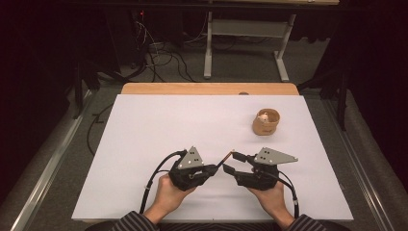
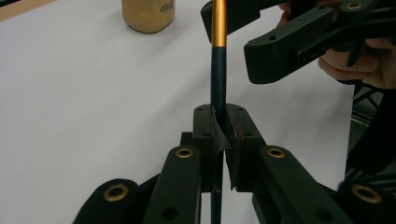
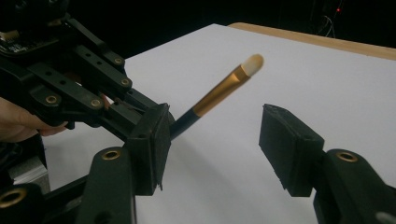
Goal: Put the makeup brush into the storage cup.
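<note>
A brush [image 1: 226, 158] with a dark handle, gold ferrule and pale tip [image 3: 252, 61] hangs above the white table cover near the front. My left gripper [image 1: 217, 168] is shut on the dark handle [image 2: 218, 70], and the brush sticks straight out from between its pads [image 2: 218, 121]. My right gripper [image 1: 233, 162] faces it from the right, its jaws apart on either side of the ferrule end. In the right gripper view the brush [image 3: 219, 93] rises past the left pad [image 3: 154, 144], and neither pad of this gripper [image 3: 219, 140] presses on it.
A tan round cup [image 1: 266, 122] with something pale inside stands at the back right of the white sheet [image 1: 159, 125]; it shows as a gold pot [image 2: 148, 16] in the left gripper view. A wooden table edge [image 1: 207, 89] runs behind. Cables and desk legs lie on the floor beyond.
</note>
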